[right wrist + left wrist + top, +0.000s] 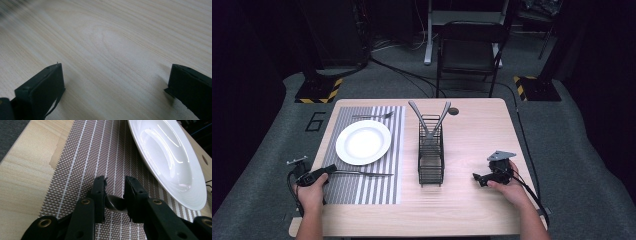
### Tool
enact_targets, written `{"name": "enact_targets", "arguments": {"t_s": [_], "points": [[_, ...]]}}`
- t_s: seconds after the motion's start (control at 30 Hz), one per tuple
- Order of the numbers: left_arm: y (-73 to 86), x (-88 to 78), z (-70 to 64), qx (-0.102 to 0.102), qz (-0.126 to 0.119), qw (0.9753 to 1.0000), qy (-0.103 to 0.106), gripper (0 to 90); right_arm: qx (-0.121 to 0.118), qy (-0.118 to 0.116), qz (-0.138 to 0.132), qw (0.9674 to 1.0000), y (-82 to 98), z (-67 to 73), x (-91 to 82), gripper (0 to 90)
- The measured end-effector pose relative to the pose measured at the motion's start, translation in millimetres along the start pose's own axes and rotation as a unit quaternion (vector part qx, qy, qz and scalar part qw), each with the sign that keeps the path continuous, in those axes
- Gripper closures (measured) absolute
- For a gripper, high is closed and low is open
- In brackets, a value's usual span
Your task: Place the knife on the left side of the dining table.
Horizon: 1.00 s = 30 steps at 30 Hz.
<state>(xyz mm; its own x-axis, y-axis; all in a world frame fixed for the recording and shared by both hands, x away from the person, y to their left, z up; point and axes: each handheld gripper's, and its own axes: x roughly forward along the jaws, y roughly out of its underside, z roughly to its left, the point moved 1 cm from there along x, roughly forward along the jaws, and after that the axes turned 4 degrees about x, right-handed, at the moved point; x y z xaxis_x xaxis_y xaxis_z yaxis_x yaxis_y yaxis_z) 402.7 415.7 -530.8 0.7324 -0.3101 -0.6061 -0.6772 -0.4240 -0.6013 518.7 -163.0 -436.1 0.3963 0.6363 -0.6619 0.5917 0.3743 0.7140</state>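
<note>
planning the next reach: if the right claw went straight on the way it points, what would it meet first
Probably the wire rack. The right claw sits open, low over bare table and points left across it, and the rack is the first thing on that side; depth is hard to judge, so it might pass just in front.

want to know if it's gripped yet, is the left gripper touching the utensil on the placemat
Touching. In the left gripper view the left gripper has both black jaws pressed against the utensil handle, one on each side, just above the striped placemat.
</note>
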Motion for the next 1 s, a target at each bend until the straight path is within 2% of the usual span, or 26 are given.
{"name": "enact_targets", "arguments": {"t_s": [0.17, 0.67, 0.83, 1.0], "points": [[1.4, -3.0, -0.7, 0.006, 0.001, 0.9999, -0.011, 70.4, 0.0, 0.0, 0.0, 1.0, 0.0, 0.0, 0.0, 0.0], [2.4, -8.7, 0.4, 0.017, -0.008, 0.9995, -0.026, 67.8, 0.0, 0.0, 0.0, 1.0, 0.0, 0.0, 0.0, 0.0], [0.6, -14.3, -7.0, 0.034, -0.017, 0.9988, -0.029, 64.7, 0.0, 0.0, 0.0, 1.0, 0.0, 0.0, 0.0, 0.0], [-0.2, -21.2, -21.1, 0.073, -0.022, 0.9968, -0.024, 60.4, 0.0, 0.0, 0.0, 1.0, 0.0, 0.0, 0.0, 0.0]]}}
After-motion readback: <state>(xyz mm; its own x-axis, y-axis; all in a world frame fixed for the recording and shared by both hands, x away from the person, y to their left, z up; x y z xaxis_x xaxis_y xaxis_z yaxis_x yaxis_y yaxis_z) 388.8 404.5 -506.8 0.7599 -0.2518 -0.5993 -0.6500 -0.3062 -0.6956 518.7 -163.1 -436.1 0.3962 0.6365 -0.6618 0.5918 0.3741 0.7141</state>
